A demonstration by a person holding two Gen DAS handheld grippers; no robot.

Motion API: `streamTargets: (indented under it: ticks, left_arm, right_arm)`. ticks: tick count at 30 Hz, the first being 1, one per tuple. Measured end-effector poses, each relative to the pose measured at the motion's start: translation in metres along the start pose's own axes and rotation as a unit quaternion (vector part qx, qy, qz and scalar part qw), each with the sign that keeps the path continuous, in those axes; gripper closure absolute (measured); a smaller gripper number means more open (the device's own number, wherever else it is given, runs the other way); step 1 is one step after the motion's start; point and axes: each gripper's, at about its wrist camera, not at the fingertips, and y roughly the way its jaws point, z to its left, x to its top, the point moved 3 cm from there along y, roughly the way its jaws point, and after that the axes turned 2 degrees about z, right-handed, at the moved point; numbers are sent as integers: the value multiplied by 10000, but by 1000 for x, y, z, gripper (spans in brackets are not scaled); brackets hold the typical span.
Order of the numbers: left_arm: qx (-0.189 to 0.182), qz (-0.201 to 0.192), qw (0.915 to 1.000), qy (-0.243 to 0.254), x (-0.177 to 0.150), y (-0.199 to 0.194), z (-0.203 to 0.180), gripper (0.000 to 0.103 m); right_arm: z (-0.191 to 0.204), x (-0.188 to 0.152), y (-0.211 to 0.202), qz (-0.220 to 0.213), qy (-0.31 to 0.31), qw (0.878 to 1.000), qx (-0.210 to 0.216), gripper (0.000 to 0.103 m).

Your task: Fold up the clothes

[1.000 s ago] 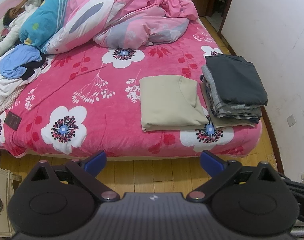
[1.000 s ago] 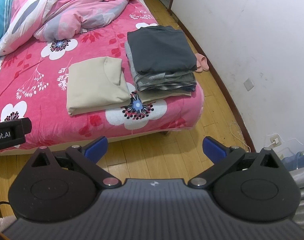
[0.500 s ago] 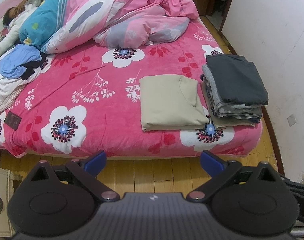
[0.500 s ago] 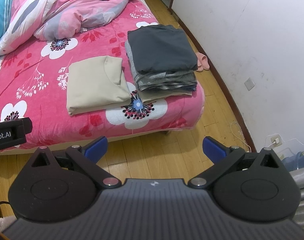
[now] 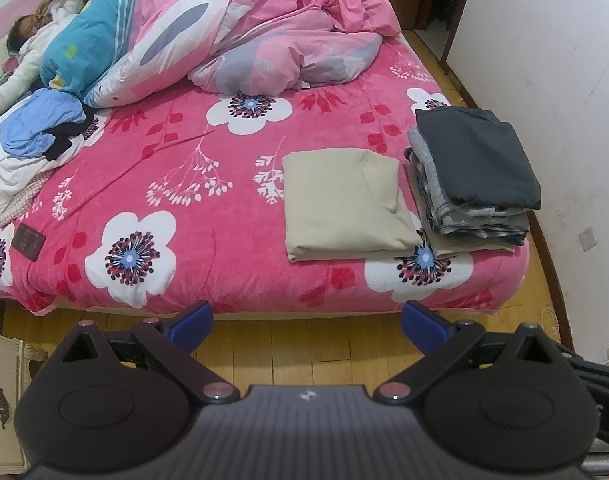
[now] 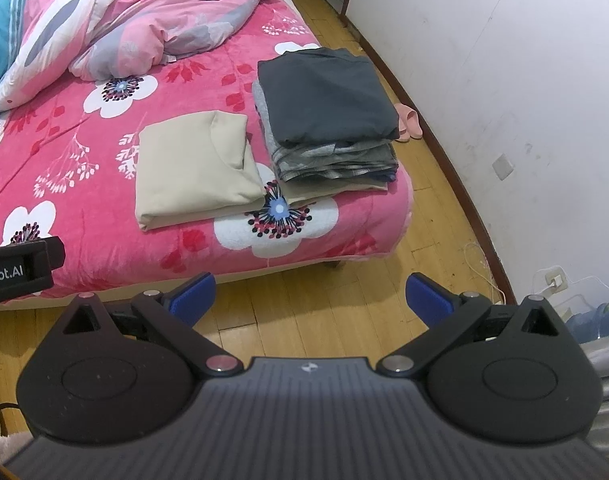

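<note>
I'm looking at the bed [image 5: 208,208] first, filling most of both views under a pink blanket with big white flowers. At its far end, around eleven o'clock in the left wrist view, a rumpled pink quilt [image 5: 240,40] lies heaped, and a person in white [image 5: 28,56] lies at ten o'clock beside it. Below them sits a loose pile of unfolded clothes [image 5: 32,136], blue and white, at nine o'clock.

Over at two o'clock is the stack of folded clothes [image 5: 472,176], a dark grey piece on top, grey and striped layers under it, set on the bed's near right corner. Just beside it, touching its lower edge, lies the folded beige garment [image 5: 340,204], flat and square, at about one o'clock from my left fingers.

A small dark rectangular item [image 5: 27,242] rests on the blanket at nine o'clock. In the right wrist view pink slippers [image 6: 408,122] sit on the wooden floor [image 6: 304,304] against the wall at one o'clock.

My left gripper [image 5: 306,322] hangs over the floor short of the bed, fingers spread wide, nothing between them. My right gripper [image 6: 308,298] is the same: fingers apart, empty, over the floorboards.
</note>
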Motion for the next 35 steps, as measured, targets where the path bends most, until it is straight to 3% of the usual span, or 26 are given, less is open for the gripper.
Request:
streamTargets:
  ticks: [35]
  left_arm:
    - [26, 24, 10000, -28, 0, 2, 1, 2]
  right_arm:
    - [4, 1, 1, 11, -28, 10000, 12, 1]
